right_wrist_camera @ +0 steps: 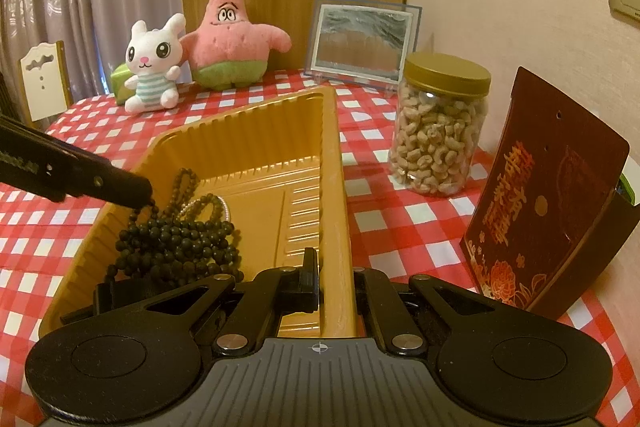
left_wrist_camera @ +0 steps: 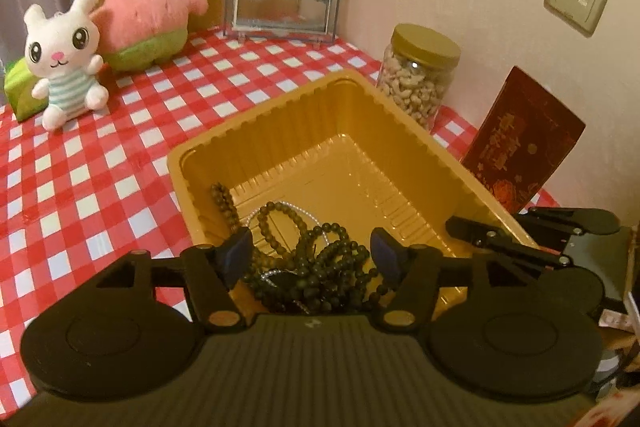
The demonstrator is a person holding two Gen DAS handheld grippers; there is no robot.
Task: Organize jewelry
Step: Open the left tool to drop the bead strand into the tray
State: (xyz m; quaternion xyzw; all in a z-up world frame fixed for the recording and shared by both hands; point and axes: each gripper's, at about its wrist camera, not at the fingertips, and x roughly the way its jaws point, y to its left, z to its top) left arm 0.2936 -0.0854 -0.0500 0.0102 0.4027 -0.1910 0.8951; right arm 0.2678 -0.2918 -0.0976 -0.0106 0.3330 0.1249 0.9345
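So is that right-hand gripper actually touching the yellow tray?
Touching. In the right wrist view the right gripper is shut on the yellow tray, its wall pinched between the fingers. The left gripper hangs open over the dark beads.

Beads in tray, jar behind

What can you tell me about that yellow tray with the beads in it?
The yellow tray is a deep rectangular tub of thin, glossy moulded plastic with ribbed walls, a flat rim and a stepped floor. It sits upright on the red checked cloth. Dark bead strings and a paler strand lie heaped at its near end; the far half is bare. The right gripper is clamped on the right wall, while the left gripper is open over the beads.
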